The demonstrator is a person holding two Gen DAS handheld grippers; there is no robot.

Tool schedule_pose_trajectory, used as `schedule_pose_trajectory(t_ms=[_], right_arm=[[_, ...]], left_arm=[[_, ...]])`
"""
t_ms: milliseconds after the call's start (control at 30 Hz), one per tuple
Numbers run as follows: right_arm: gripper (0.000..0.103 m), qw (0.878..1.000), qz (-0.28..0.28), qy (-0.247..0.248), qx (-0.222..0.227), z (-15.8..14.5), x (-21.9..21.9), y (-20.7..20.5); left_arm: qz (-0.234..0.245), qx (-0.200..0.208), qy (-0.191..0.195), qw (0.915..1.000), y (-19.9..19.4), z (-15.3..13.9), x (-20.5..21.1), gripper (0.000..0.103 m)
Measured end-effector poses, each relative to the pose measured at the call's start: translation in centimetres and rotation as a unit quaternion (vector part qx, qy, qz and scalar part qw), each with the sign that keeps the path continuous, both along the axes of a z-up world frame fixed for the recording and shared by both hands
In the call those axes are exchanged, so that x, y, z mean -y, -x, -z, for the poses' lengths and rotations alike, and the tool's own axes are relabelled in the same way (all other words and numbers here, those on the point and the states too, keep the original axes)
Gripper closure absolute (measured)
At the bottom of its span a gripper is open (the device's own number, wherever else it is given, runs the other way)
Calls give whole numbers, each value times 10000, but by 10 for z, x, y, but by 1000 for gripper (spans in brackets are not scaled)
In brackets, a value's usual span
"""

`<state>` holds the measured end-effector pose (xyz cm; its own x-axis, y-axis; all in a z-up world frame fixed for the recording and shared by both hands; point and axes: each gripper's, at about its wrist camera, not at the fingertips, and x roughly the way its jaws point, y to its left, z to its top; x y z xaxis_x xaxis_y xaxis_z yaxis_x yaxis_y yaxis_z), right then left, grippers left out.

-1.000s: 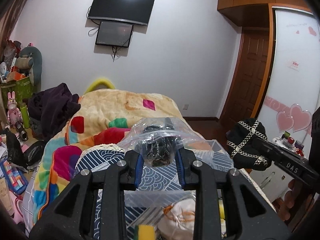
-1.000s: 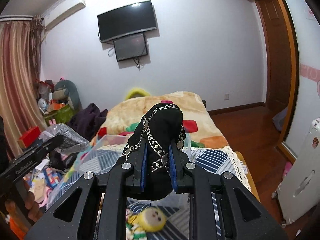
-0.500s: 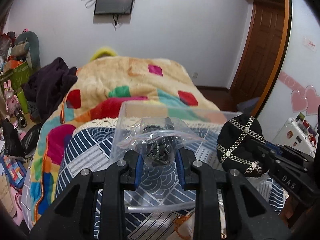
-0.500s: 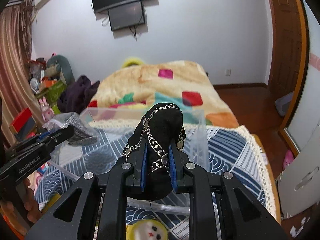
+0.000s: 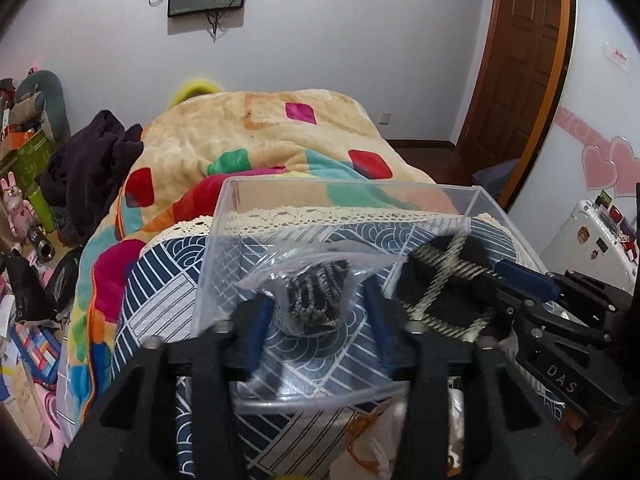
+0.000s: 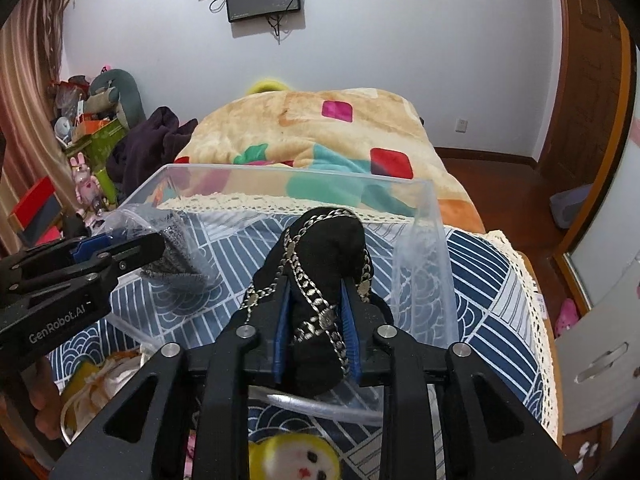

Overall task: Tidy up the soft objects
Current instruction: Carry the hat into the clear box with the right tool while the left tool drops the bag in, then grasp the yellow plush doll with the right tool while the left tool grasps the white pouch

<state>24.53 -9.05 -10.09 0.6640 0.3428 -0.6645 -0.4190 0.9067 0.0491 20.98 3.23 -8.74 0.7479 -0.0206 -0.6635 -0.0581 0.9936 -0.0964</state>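
Left gripper (image 5: 318, 314): black body, blue pads. Right gripper (image 6: 316, 322): black body, blue pads.
Clear plastic bag (image 5: 320, 276): dark grey-and-white knit inside.
Soft pouch (image 6: 324, 264): black, crossed by silver chain pattern.
Storage bin (image 6: 420, 240): transparent, colourless.
Cloth (image 6: 484, 300) under bin: navy with white wave and stripe pattern, cream lace edge.
Blanket (image 5: 260, 128), far: tan, with magenta, red, green, teal, orange blocks.
Plush toy (image 6: 296, 456), near: yellow, white face.
Clothes pile (image 5: 88, 164), left: dark purple.
Door (image 5: 516, 52), far right: brown wood.
Wall (image 5: 360, 20): pale lilac-white.
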Motion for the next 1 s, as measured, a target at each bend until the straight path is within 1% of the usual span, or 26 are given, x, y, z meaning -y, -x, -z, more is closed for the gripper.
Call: schedule_pose_trajectory(t_ms=[67,100,133,167,200,233,367,433,500,567,667,867,1000], right_arm=[[76,10000,-2,-51,47,-3,2,1],[73,9999,-1,-68,83,-5,3,3],[69,9999,2,-94,123,-8,4,6],[66,9997,17,-138,184,-10,6,7],[62,9995,32,-175,246,-13,8,10],[58,9994,34,-195,296,-16,9,11],[50,9979,44,-318,566,-31,18,28],[42,9969,45,-372,693,-36,22,36],[38,9958,67,-410,821,-41,26,44],[37,9951,65,-444,883,-42,29,51],[37,9953,52,-462,854,-36,33,59],[37,9975,28,-371,602,-16,33,65],[37,9989,28,-270,382,2,33,68]], left_arm=[[4,130,-53,9999,7,-6,2,42],[3,187,-92,9998,11,-8,3,41],[4,235,-122,9996,14,-11,4,40],[16,306,-138,9994,19,-15,5,37],[21,358,-137,9993,23,-18,6,34],[22,415,-138,9990,27,-21,6,33],[22,708,-113,9974,49,-36,7,23],[31,815,-85,9966,57,-40,7,19],[38,903,-87,9959,67,-43,9,16],[67,929,-55,9956,74,-43,10,14],[121,874,85,9961,83,-37,12,14],[188,634,408,9970,89,-14,20,14],[243,485,351,9979,91,1,31,14]])
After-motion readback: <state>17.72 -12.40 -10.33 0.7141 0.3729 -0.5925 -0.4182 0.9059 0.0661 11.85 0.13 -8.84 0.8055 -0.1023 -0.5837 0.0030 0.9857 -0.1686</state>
